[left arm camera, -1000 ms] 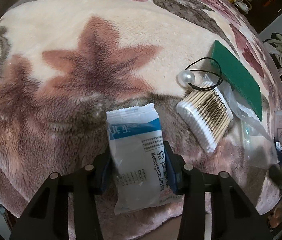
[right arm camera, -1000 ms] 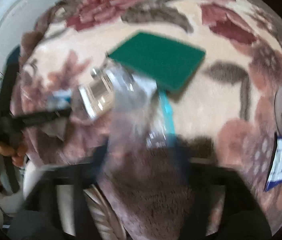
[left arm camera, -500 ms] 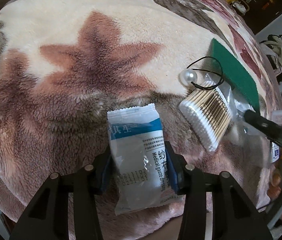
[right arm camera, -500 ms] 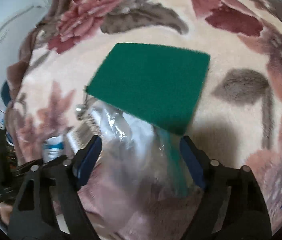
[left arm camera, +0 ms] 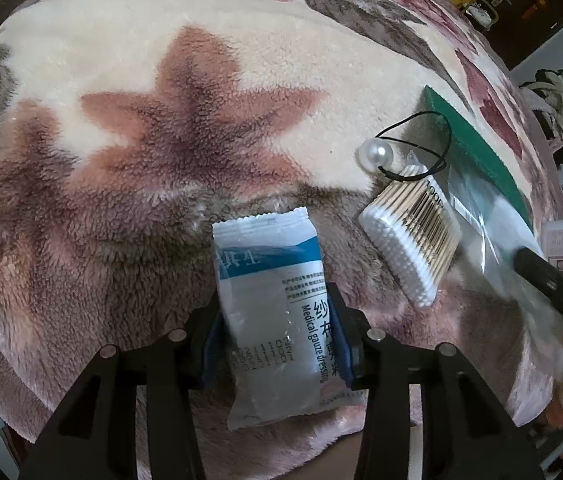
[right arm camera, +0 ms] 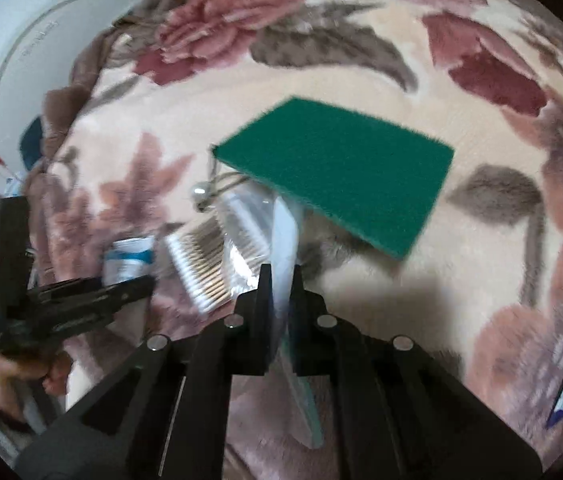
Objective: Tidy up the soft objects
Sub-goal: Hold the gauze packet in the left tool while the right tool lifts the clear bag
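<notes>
On the flowered fleece blanket [left arm camera: 129,80], farthest left, the left gripper [left arm camera: 273,344] points steeply down with its 2 fingers [left arm camera: 211,344] clamped on the sides of a white and blue packet of medical gauze dressing [left arm camera: 269,300], which stands between the blue pads with its upper end against the blanket. To the right of it lies a bundle of cotton swabs [left arm camera: 413,236] in clear wrap, its white tips turned toward the packet, and just above the swabs rests a pearl bead [left arm camera: 375,155] on a thin black elastic loop [left arm camera: 433,148] that laps over the top of the bundle. Farther right a clear plastic bag [right arm camera: 281,236] spreads from beside the swabs to under the near corner of a flat green scouring pad [right arm camera: 341,168] that lies on the blanket. At the right, the right gripper [right arm camera: 280,280] has just snapped its fingers [right arm camera: 263,292] together, and they now pinch a fold of that bag, with its lower edge trailing down between the black arms. In the right wrist view, a hand [right arm camera: 21,372] grasps the left gripper's handle at the left edge.
</notes>
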Tool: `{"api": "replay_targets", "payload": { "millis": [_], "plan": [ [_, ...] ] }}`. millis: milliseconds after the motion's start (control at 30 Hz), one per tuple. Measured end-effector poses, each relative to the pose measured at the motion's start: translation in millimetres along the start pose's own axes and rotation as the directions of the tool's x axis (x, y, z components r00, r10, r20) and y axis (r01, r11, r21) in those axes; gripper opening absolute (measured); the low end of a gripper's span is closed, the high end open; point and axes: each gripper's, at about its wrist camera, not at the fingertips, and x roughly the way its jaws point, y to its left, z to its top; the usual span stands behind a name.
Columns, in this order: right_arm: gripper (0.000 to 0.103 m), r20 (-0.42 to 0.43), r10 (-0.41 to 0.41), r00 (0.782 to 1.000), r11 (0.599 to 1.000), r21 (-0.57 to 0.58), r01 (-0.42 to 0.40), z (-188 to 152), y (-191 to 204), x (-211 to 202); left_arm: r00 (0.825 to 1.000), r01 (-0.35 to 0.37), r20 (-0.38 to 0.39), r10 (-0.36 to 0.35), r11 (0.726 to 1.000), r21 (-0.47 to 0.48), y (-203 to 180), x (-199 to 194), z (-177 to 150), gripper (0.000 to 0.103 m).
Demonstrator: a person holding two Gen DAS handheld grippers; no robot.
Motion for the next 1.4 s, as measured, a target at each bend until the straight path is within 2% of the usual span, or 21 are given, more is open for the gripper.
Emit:
{"api": "replay_targets", "payload": {
  "millis": [67,133,233,300,400,433,467,500,533,600,800,867,933,1000,1033,1067,1100,1133,1167,1233,1400],
  "plan": [
    [0.006,0.027,0.036,0.999,0.999,-0.004,-0.036,-3.5,2.9,-13.2,1.0,-0.004,0.005,0.004,1.0,-0.003,-1.9,-2.1,-0.2,0.044],
    [0.006,0.065,0.115,0.991,0.993,-0.015,-0.114,-4.1,6.3,-27.4,1.0,-0.01,0.011,0.01,1.0,-0.006,-2.7,-5.5,-0.8,0.043],
    [0.006,0.106,0.151,0.983,0.988,-0.029,-0.148,-3.0,12.7,-41.3,1.0,-0.018,0.021,0.018,1.0,-0.009,-2.9,-11.4,-1.9,0.043],
    [0.006,0.112,0.141,0.984,0.99,-0.036,-0.137,-1.7,15.4,-43.9,0.999,-0.023,0.024,0.023,1.0,-0.012,-1.8,-15.0,-3.5,0.043],
    [0.014,0.084,0.072,0.994,0.996,-0.065,-0.067,-1.4,18.8,-35.8,1.0,-0.021,0.017,0.021,1.0,-0.02,0.6,-17.0,-5.4,0.043],
    [0.034,0.061,0.049,0.997,0.996,-0.084,-0.044,-3.1,19.2,-30.0,1.0,-0.02,0.014,0.021,1.0,-0.023,2.1,-17.5,-6.1,0.043],
    [0.071,0.036,0.031,0.999,0.994,-0.107,-0.027,-5.2,21.6,-23.7,1.0,-0.022,0.012,0.022,0.999,-0.026,4.4,-18.1,-7.1,0.043],
    [0.086,0.019,0.025,1.0,0.99,-0.138,-0.022,-9.2,23.0,-19.7,1.0,-0.024,0.01,0.024,0.999,-0.029,6.0,-18.2,-7.8,0.043],
    [0.096,0.014,0.034,0.999,0.985,-0.171,-0.031,-13.3,24.1,-17.2,1.0,-0.025,0.007,0.025,0.999,-0.032,8.0,-18.0,-8.2,0.043],
    [0.094,0.015,0.061,0.998,0.974,-0.219,-0.056,-18.7,28.7,-13.0,1.0,-0.025,0.004,0.025,0.999,-0.038,12.0,-18.3,-9.8,0.043],
    [0.095,-0.091,0.085,0.992,0.94,-0.322,-0.11,-12.1,41.2,19.8,1.0,-0.012,-0.013,0.011,0.999,-0.043,21.6,-14.7,-12.4,0.043],
    [0.096,-0.163,0.099,0.982,0.914,-0.376,-0.154,-13.5,47.2,34.7,1.0,-0.004,-0.016,0.004,0.999,-0.038,24.8,-14.7,-13.6,0.043],
    [0.096,-0.23,0.079,0.97,0.873,-0.454,-0.179,-22.5,55.6,45.6,1.0,0.001,-0.017,-0.002,0.999,-0.039,26.1,-13.6,-13.1,0.043],
    [0.094,-0.255,0.031,0.966,0.845,-0.51,-0.162,-32.3,60.6,50.6,1.0,0.0,-0.018,-0.001,0.999,-0.043,28.1,-11.7,-12.7,0.043],
    [0.087,-0.254,0.009,0.967,0.84,-0.523,-0.145,-35.3,60.5,52.5,1.0,-0.001,-0.019,0.001,0.999,-0.043,28.5,-10.9,-12.8,0.043],
    [0.064,-0.251,0.018,0.968,0.852,-0.503,-0.147,-34.3,57.9,51.8,1.0,-0.004,-0.018,0.004,0.999,-0.042,28.0,-10.4,-12.7,0.043],
    [0.048,-0.249,0.023,0.968,0.862,-0.486,-0.145,-33.3,55.3,50.9,1.0,-0.008,-0.016,0.007,0.999,-0.04,28.1,-10.5,-13.1,0.043],
    [0.019,-0.238,0.007,0.971,0.874,-0.471,-0.121,-31.9,51.9,49.6,1.0,-0.011,-0.013,0.011,0.999,-0.037,27.2,-11.2,-13.3,0.043],
    [0.009,-0.222,-0.014,0.975,0.879,-0.467,-0.094,-30.7,49.7,48.0,1.0,-0.013,-0.01,0.013,0.999,-0.037,26.2,-11.8,-13.3,0.043],
    [0.007,-0.204,-0.019,0.979,0.891,-0.448,-0.076,-27.7,45.1,43.2,1.0,-0.014,-0.003,0.014,0.999,-0.044,24.4,-12.9,-12.3,0.043],
    [0.005,-0.145,0.074,0.987,0.912,-0.391,-0.126,-24.8,42.7,14.3,1.0,-0.019,0.015,0.02,0.998,-0.054,24.2,-20.3,-11.4,0.043]
  ]
}}
